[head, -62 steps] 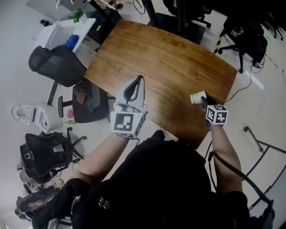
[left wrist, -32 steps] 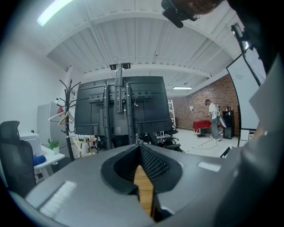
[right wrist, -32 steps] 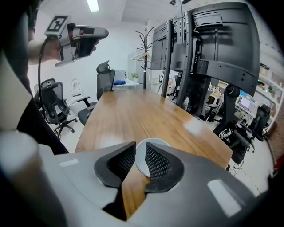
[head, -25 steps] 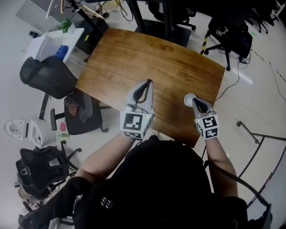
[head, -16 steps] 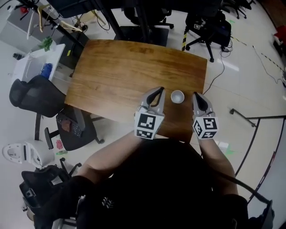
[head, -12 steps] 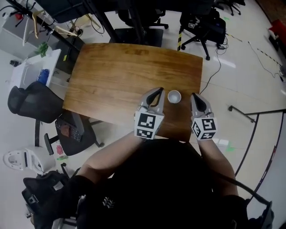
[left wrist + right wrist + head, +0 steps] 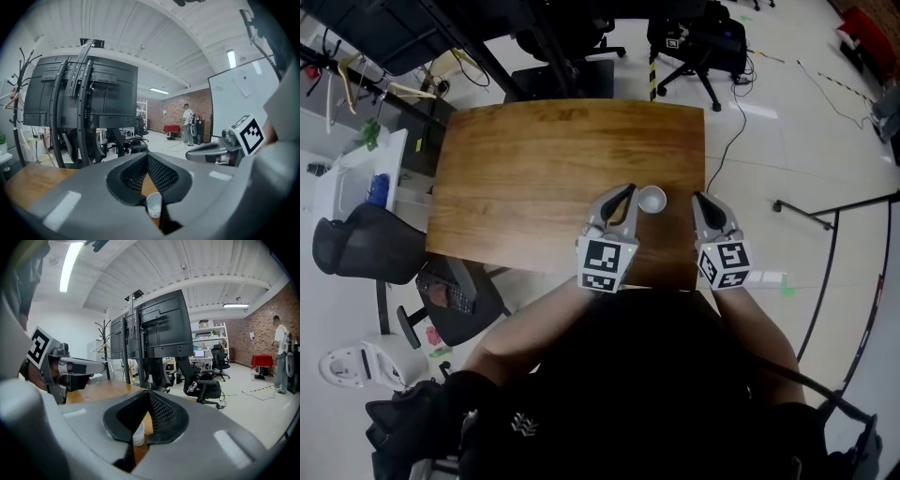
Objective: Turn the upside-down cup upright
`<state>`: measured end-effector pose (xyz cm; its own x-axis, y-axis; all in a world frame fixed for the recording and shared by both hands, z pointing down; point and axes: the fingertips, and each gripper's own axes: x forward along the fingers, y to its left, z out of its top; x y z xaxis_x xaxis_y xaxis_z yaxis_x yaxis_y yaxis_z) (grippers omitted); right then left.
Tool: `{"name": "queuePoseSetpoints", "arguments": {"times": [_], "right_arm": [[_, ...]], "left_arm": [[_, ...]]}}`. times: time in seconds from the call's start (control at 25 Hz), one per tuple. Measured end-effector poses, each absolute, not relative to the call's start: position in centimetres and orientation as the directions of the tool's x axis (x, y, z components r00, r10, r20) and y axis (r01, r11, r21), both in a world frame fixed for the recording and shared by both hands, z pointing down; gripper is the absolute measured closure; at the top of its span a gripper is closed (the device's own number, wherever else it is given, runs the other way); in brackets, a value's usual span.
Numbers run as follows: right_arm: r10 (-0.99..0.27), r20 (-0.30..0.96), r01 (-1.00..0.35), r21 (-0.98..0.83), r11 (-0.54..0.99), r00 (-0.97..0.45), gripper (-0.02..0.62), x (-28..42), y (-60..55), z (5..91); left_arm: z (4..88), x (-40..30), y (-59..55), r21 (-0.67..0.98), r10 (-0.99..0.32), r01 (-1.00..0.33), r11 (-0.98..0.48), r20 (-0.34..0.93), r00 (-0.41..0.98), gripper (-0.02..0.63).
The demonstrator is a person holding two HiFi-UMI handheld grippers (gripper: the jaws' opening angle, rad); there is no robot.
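Observation:
A small white paper cup (image 7: 652, 200) stands upright, mouth up, on the wooden table (image 7: 534, 159) near its front right corner. My left gripper (image 7: 625, 190) lies just left of the cup, jaws shut and empty. On the cup's other side, a short gap away, my right gripper (image 7: 698, 199) is also shut with nothing in it. In the left gripper view the cup (image 7: 153, 205) shows low behind the closed jaws (image 7: 147, 157), with the right gripper (image 7: 194, 153) beyond. The right gripper view has the cup (image 7: 138, 434) behind its shut jaws (image 7: 150, 394).
The table's near edge runs right under both grippers, its right edge just past the right gripper. Black office chairs (image 7: 366, 246) stand on the floor at left. A dark monitor stand (image 7: 79, 108) rises beyond the table's far edge, and a white cart (image 7: 356, 173) is at far left.
The right gripper set the cup upright on the table, let go and drew off to its right. The left gripper moved right, up beside the cup.

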<state>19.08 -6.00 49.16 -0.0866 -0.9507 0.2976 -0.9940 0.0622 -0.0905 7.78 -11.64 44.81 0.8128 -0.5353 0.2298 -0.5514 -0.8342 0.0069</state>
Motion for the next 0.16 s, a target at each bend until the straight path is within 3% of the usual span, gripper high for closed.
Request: {"name": "queuePoseSetpoints", "arguments": {"times": [0.16], "right_arm": [[-0.946,0.31,-0.993,-0.098,0.067,-0.094,0.595,19.12,-5.83,49.21]], "left_arm": [[44.38,7.56,-11.93,0.018,-0.55,-0.569,-0.822,0.231,0.802,0.606]]}}
